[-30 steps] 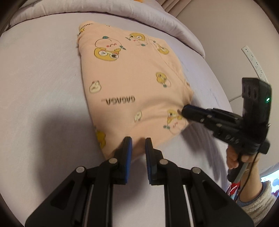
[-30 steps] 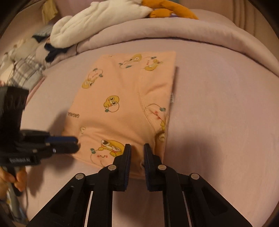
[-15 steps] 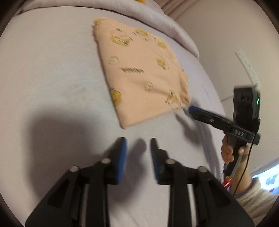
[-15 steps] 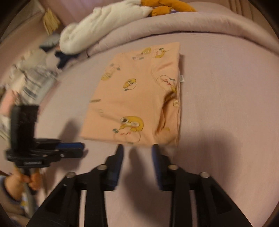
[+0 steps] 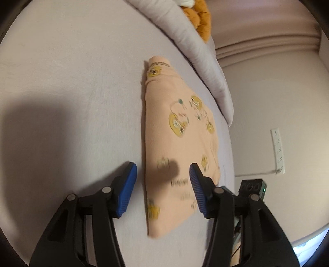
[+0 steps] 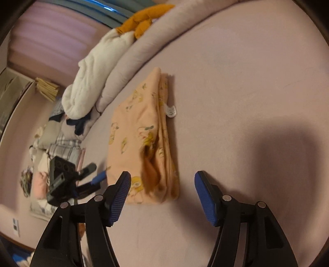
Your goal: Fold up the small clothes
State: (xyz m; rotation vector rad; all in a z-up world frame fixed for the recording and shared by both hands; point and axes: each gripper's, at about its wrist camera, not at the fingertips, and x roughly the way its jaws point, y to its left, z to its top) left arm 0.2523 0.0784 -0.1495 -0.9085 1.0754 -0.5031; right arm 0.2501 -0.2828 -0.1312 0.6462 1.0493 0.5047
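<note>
Peach garment [image 5: 176, 156]: soft printed knit, folded flat, layered edges.

A pale lilac bed sheet [image 5: 72, 92] fills most of both views. A rolled duvet [image 5: 197, 51] of the same colour lies along its far edge, with an orange plush toy [image 5: 200, 19] on top. A white blanket [image 6: 92, 76] is bunched beside the duvet, and a dark garment [image 6: 79, 124] and plaid cloth [image 6: 63, 149] lie past it. A white power strip [image 5: 278, 151] hangs on the wall [image 5: 277, 92]. A straw tassel [image 6: 46, 89] sits near a shelf edge.
</note>
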